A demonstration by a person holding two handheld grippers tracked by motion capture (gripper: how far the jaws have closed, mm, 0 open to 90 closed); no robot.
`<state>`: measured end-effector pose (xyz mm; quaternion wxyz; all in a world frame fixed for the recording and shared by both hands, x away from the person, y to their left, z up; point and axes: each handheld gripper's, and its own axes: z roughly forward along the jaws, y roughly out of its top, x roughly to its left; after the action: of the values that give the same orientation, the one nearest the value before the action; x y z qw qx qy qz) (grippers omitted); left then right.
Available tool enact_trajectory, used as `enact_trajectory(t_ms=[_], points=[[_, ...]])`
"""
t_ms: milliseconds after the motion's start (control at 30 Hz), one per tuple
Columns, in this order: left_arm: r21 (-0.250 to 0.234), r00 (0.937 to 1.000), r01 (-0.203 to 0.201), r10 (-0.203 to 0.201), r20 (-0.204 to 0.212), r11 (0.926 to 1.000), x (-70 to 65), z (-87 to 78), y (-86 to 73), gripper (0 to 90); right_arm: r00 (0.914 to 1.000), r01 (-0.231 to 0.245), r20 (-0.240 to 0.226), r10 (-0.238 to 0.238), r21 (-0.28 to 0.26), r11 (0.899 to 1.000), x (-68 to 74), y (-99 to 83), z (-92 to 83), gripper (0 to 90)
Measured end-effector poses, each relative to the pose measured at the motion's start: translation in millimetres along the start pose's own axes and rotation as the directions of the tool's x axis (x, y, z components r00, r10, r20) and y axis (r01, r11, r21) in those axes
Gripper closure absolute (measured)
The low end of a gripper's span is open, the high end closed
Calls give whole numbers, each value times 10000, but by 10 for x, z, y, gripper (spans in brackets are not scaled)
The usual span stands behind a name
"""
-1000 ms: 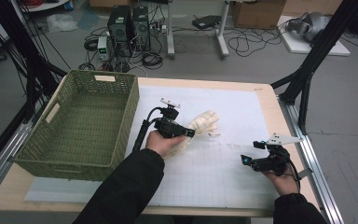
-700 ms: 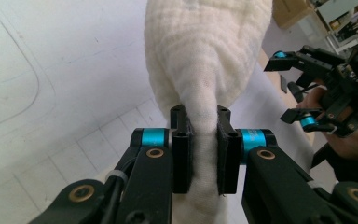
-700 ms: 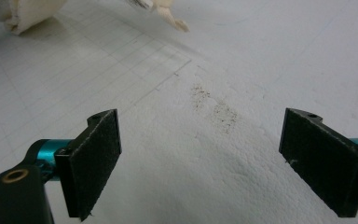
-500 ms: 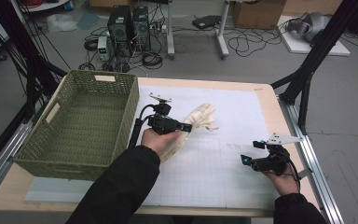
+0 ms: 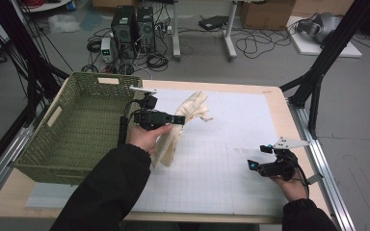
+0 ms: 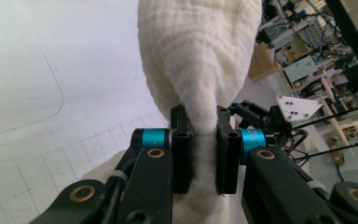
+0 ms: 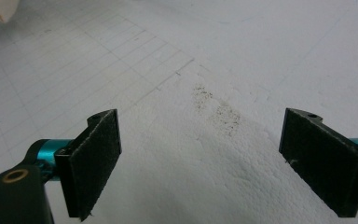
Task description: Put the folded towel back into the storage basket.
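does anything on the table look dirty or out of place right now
One thing: a patch of dark specks soils the white mat just ahead of the open right gripper. The cream cloth is simply held in the left gripper.

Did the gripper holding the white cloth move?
Yes. The left hand-held gripper, shut on the cloth, has moved away from the person and nearer the green basket.

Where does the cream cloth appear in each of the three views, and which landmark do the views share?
High view: the cream cloth is centre-left, beside the green basket, clamped in the left gripper.
Left gripper view: it rises from the closed jaws up the middle.
Right gripper view: a cream edge at the top-left corner, probably the cloth.
Shared landmark: the white gridded mat.
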<state>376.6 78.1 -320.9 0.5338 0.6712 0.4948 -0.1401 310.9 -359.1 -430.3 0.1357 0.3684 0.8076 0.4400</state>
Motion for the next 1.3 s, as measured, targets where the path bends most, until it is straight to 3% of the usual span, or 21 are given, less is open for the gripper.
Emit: enact_trajectory(t_ms=[333, 767, 1033, 1300], points=[[-473, 9999, -30, 23, -154, 9989, -92, -197, 73, 800, 10000, -30, -27, 31, 63, 10000, 0, -2, 12, 120], [-1135, 9994, 89, -126, -318, 9935, -112, -524, 210, 799, 10000, 34, -46, -33, 153, 9999, -1, 2, 37, 120], [-1394, 9984, 274, -340, -450, 9898, -68, -711, 335, 799, 10000, 41, -73, -39, 327, 9995, -2, -3, 73, 120], [-1841, 9956, 512, -647, -679, 9816, 66, -986, 445, 799, 10000, 4, -40, -3, 373, 9993, -15, -6, 90, 119]])
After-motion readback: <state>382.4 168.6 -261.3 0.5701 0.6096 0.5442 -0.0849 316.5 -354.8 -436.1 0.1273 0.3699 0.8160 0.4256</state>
